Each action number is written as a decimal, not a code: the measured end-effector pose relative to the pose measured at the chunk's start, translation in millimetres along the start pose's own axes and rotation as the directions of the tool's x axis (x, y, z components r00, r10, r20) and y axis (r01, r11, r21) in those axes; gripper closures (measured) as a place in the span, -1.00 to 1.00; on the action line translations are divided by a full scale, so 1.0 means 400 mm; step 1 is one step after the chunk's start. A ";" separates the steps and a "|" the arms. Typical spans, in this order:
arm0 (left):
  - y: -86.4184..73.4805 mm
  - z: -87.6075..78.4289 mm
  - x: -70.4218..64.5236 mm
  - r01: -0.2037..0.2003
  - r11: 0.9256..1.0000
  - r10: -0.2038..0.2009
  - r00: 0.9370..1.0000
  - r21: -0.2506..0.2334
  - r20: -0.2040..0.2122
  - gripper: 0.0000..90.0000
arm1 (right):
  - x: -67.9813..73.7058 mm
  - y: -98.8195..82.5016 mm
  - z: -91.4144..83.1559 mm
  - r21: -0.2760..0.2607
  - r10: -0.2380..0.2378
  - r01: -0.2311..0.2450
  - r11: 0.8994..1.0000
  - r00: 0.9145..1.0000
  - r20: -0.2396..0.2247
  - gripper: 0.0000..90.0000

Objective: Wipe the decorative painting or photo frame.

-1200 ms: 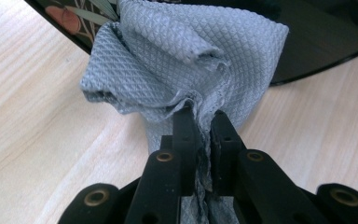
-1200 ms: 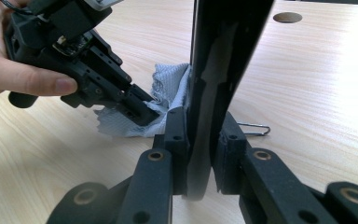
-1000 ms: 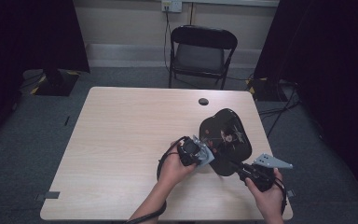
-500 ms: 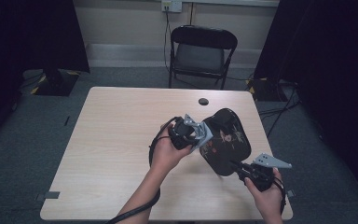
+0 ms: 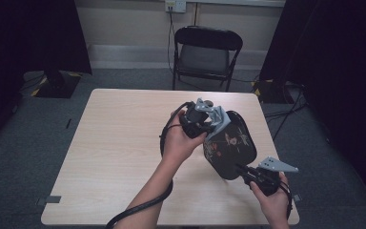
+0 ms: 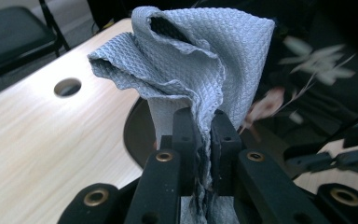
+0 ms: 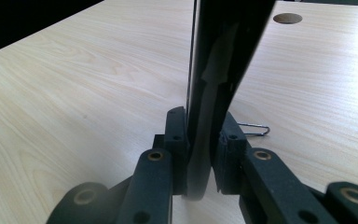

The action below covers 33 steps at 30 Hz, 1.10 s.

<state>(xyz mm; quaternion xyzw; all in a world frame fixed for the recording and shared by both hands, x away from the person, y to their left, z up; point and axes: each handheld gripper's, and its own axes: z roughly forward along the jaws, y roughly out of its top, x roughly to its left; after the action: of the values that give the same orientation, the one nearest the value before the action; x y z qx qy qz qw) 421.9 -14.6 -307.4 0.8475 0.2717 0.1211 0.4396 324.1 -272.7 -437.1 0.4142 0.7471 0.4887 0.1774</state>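
Two things are in play: a black tray with a flower print, tilted up on edge, and a grey cloth. Our right tool is clamped on the tray's lower rim, our left tool pinches the cloth at the tray's upper edge. We judge the step to be wiping; next the cloth must press flat on the tray's face and sweep across. Below the tray lies the pale wooden surface, its cable hole beyond the tray, a folding chair farther behind.
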 end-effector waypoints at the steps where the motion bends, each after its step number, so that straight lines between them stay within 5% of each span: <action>1: 0.007 0.003 -0.005 -0.006 1.000 0.006 1.000 -0.001 0.005 0.85 | 0.000 0.000 0.000 0.000 0.000 0.000 1.000 1.000 -0.001 0.74; 15: -0.030 0.074 -0.001 -0.006 0.997 0.006 1.000 0.077 0.009 0.84 | 0.000 0.001 0.001 -0.002 -0.001 0.001 1.000 1.000 -0.001 0.74; 33: -0.185 0.174 -0.020 0.033 0.985 -0.041 0.998 0.169 0.048 0.84 | 0.000 0.001 0.001 0.000 -0.003 0.003 1.000 1.000 0.002 0.74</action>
<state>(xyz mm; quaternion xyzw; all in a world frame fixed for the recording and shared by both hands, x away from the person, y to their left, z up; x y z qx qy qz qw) 419.9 -31.9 -407.7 0.8791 0.2852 0.0677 0.3758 324.5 -272.3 -436.7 0.4134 0.7476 0.4881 0.1790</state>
